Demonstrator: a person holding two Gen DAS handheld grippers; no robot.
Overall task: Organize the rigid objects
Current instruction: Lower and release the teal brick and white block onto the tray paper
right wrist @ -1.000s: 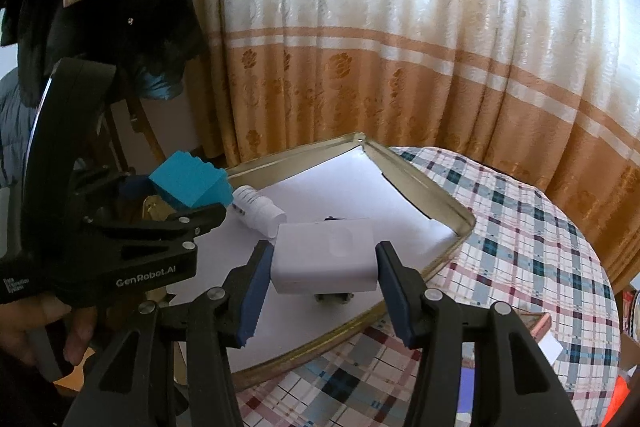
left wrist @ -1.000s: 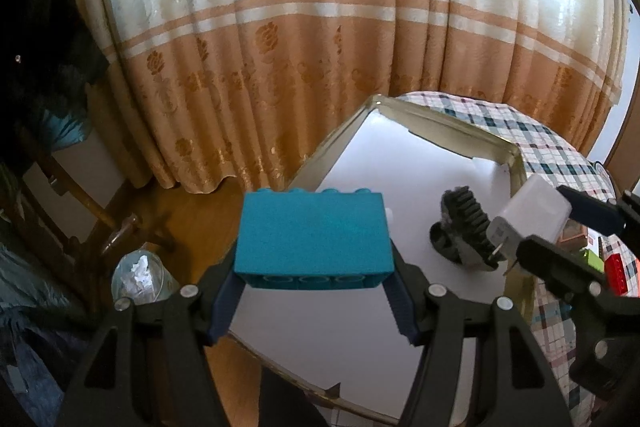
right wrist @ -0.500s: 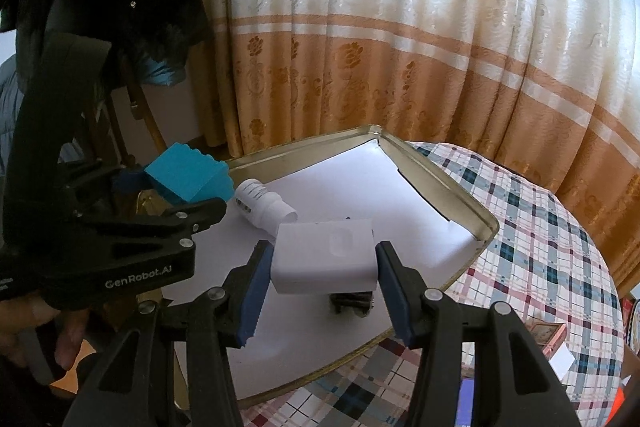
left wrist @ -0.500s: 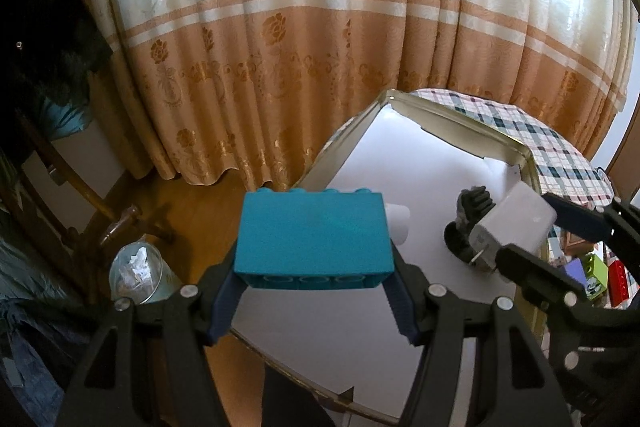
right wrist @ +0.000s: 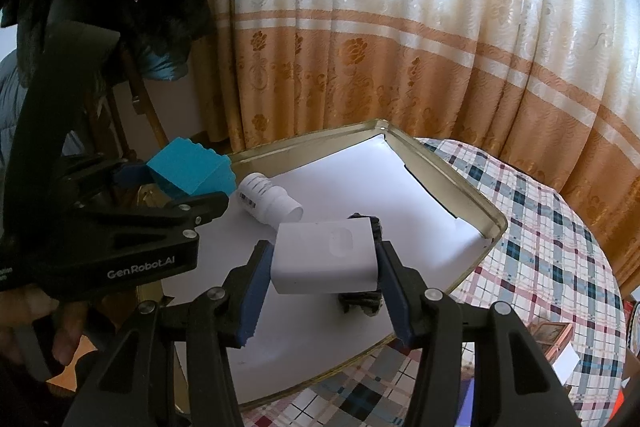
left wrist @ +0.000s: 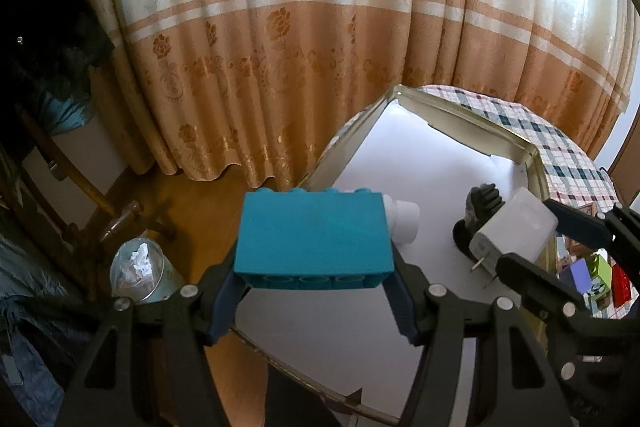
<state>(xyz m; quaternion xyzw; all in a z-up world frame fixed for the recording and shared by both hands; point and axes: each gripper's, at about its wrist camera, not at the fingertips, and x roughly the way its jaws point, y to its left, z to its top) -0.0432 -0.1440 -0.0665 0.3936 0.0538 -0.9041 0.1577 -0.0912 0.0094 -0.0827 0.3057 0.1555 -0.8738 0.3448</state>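
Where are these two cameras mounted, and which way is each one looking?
Left wrist view: on the left gripper, looking down along its jaws at the teal block they clamp, over the tray.
Right wrist view: on the right gripper, jaws clamping the white charger; a hand shows at left.
Shared: tray, white bottle, both grippers.

More of the white bottle [left wrist: 402,221] now shows beside the teal brick [left wrist: 314,237]; the tray [right wrist: 452,183] sits farther below.
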